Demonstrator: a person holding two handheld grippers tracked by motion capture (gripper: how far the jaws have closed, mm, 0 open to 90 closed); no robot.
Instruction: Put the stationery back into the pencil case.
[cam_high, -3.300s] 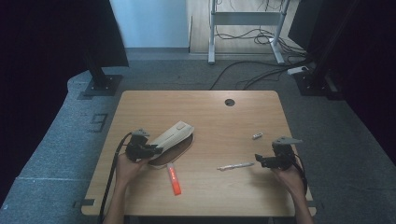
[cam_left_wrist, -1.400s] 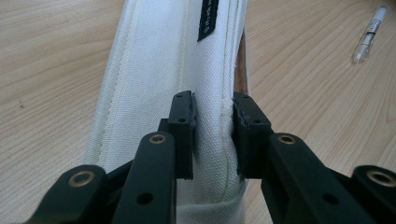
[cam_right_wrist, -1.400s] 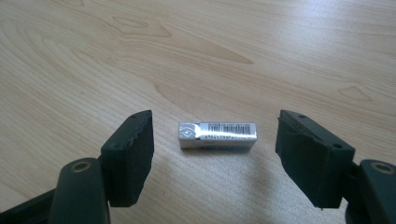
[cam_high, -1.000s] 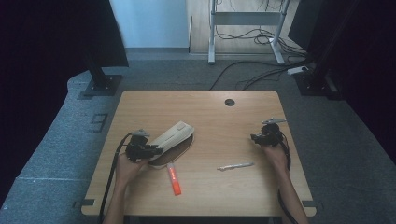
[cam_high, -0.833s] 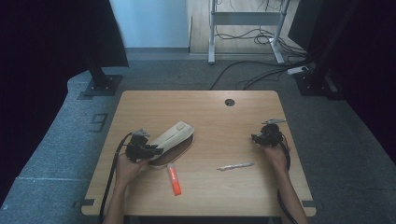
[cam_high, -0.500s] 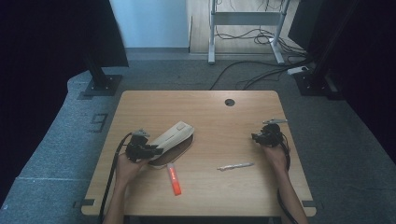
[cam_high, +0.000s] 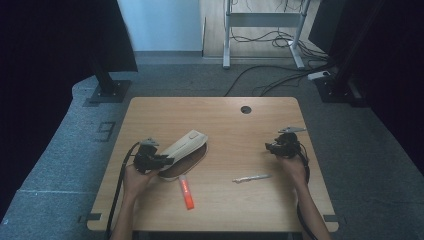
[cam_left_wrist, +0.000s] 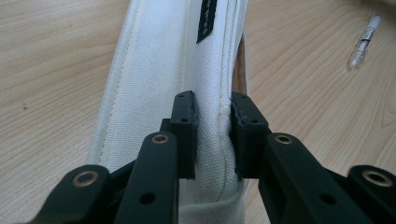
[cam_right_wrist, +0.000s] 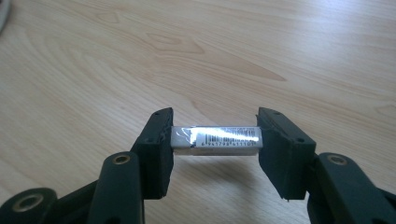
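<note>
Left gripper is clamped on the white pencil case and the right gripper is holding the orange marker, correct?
Not quite. The left gripper is clamped on the white pencil case, but the right gripper holds a small wrapped eraser with a barcode, end to end between its fingers, as the right gripper view shows. The orange marker lies loose on the table in the high view.

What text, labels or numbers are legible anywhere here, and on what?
Barcode with a row of digits on the small wrapped eraser in the right gripper: too blurred to read for sure.
Black tag with white print on the white pouch clamped in the left gripper: too small to read.
Printed label on the clear pen: too small.
White print on the orange marker: too small.
Nothing reads cleanly.
</note>
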